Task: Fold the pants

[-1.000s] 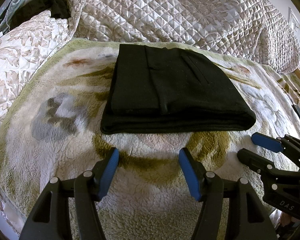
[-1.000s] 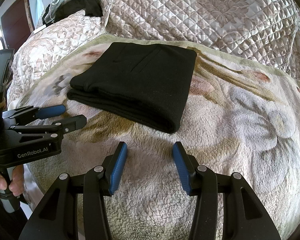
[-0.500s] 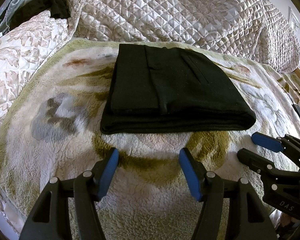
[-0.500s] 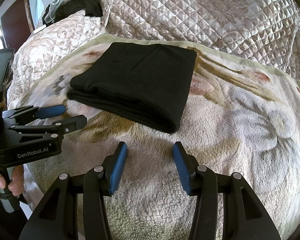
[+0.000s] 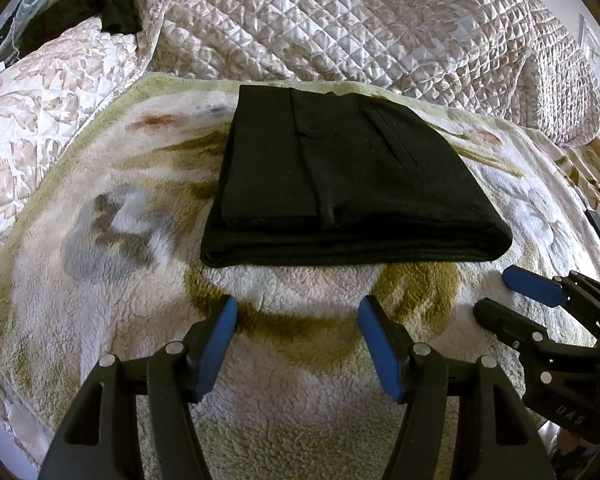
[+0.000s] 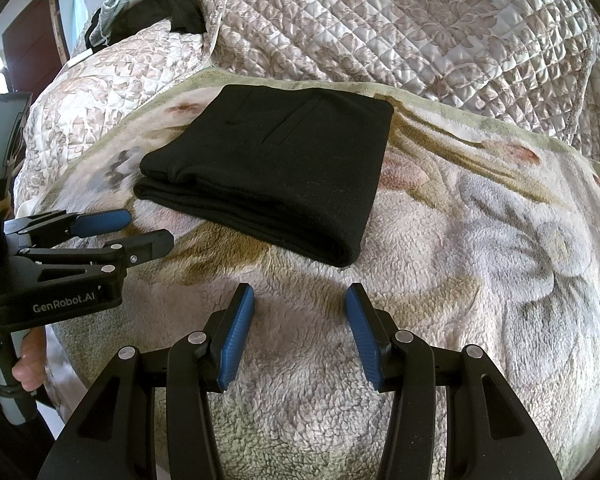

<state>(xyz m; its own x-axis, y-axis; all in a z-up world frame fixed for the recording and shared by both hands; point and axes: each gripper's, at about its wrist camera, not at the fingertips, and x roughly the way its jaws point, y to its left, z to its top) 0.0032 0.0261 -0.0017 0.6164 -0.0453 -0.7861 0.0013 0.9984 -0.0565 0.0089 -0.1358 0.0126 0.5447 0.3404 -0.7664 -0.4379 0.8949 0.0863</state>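
Pants (image 5: 340,184) sat folded on the blanket (image 5: 100,280), just ahead of both my grippers. My left gripper (image 5: 296,320) was beside my right gripper (image 6: 300,316), both apart from the pants. Quilt (image 5: 360,20) lay behind, clothes pile (image 6: 152,4) back left.

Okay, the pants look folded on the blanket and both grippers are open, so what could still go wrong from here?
1. The left gripper and right gripper sit close to the black pants; a forward nudge might shove the stacked layers apart.
2. The fleece blanket is soft and plush, so catching it could drag the pants askew.
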